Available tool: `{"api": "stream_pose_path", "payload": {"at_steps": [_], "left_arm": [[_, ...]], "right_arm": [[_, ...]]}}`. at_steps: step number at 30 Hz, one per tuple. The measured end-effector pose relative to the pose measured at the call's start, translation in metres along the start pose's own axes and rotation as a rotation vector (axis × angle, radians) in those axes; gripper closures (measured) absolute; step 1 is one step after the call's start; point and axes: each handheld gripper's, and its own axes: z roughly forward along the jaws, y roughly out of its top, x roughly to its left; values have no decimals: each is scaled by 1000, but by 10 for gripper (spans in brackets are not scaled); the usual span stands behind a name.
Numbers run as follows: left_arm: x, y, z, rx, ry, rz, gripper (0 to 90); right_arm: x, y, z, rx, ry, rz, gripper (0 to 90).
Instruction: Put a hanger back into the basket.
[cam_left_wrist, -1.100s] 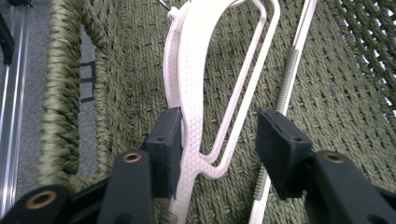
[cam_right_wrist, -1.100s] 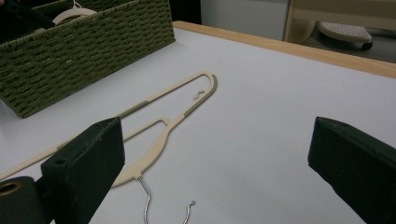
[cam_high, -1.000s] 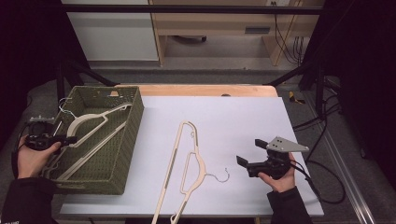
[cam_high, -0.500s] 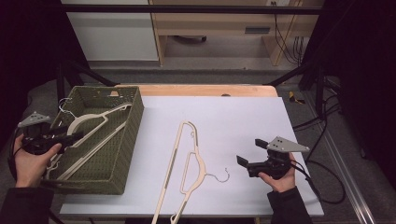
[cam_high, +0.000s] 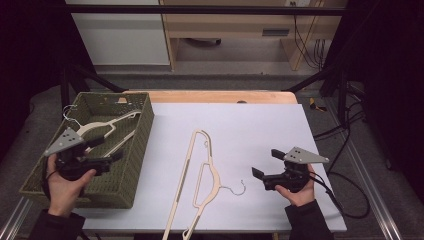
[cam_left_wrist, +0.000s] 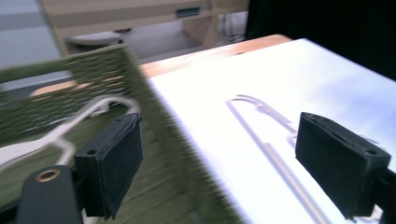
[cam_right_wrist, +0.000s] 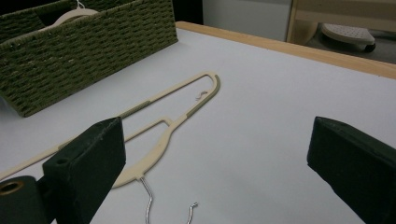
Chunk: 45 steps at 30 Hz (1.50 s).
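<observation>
left gripper (cam_high: 112, 157) empty over basket (cam_high: 142, 130), jaws just opening

Basket (cam_high: 137, 150) walls block low passes at table's left; a hanger (cam_high: 102, 127) lies inside it, leaning on the rim. Mid-table, another hanger (cam_high: 200, 185) sprawls flat toward the near edge (wire hook (cam_high: 235, 189) juts right). White tabletop (cam_high: 260, 125) is bare beyond and right of it; the gap between this hanger and the basket is passable.
</observation>
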Motion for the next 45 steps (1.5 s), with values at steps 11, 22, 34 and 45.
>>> {"api": "stream_pose_path", "payload": {"at_steps": [11,22,34,45], "left_arm": [[-58,-11,29,-20,-129,59,137],[-88,-36,55,22,-188,92,136],[-101,-56,79,103,-216,118,136],[-102,-62,84,120,-210,109,138]], "right_arm": [[4,-2,5,16,17,-11,63],[13,-7,19,63,43,-31,80],[26,-18,40,148,74,-53,212],[36,-40,67,303,95,-82,431]]}}
